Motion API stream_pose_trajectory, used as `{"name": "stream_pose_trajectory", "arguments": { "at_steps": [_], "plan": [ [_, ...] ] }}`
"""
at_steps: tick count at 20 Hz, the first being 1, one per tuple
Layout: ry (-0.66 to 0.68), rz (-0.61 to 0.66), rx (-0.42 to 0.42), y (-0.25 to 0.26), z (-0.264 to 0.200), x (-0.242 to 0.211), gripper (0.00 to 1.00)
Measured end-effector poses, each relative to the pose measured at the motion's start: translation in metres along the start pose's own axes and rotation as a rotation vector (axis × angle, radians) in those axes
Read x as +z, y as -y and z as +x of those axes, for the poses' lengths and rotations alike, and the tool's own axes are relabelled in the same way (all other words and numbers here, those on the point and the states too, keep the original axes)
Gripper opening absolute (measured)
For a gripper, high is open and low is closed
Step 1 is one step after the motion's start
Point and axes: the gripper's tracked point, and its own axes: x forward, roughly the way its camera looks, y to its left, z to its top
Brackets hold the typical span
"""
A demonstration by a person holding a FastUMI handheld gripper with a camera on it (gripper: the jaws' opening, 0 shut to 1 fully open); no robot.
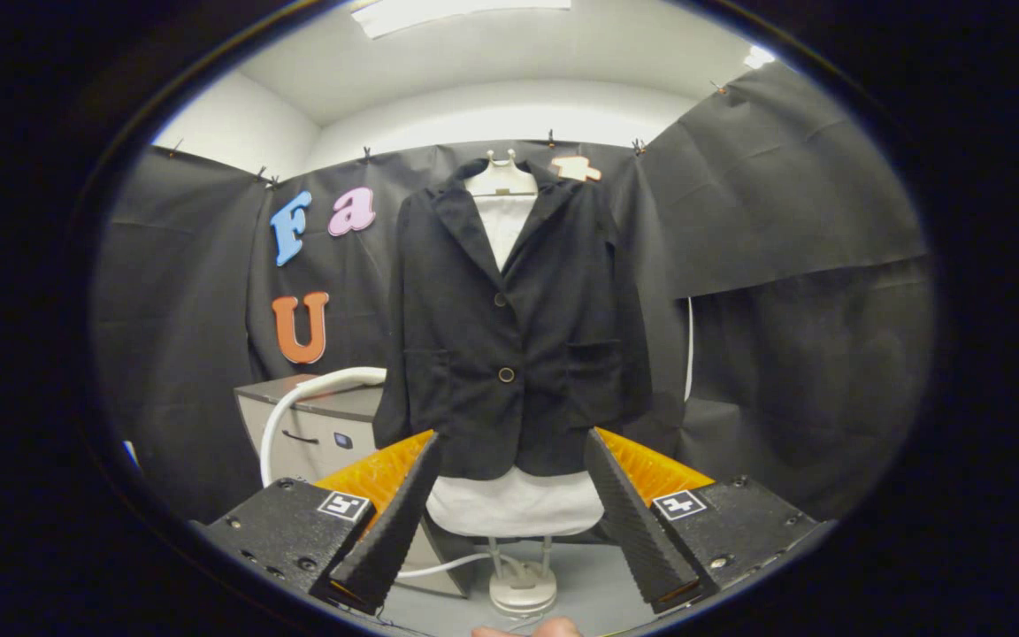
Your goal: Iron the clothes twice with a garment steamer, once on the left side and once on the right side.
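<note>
A black blazer (pixel 509 327) hangs buttoned on a white mannequin torso (pixel 502 181), straight beyond my fingers. The torso's white lower part (pixel 514 504) shows under the hem, on a stand with a round white base (pixel 523 591). My gripper (pixel 509 451) is open, fingers spread wide with nothing between them, framing the blazer's hem. A white steamer hose (pixel 297 402) arcs up left of the blazer, and its lower run trails to the stand. The steamer head is hidden from me.
A grey cabinet (pixel 319 425) with a handle stands left of and behind the mannequin. Black cloth walls close in on all sides. A white cable (pixel 689 349) hangs right of the blazer. A fingertip (pixel 527 630) shows below the fingers.
</note>
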Motion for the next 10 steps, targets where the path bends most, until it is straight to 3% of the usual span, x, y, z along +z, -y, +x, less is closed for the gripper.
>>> {"name": "stream_pose_trajectory", "arguments": {
  "at_steps": [10],
  "plan": [
    [0.011,-0.056,0.024,-0.043,0.01,0.012,1.0]
  ]
}}
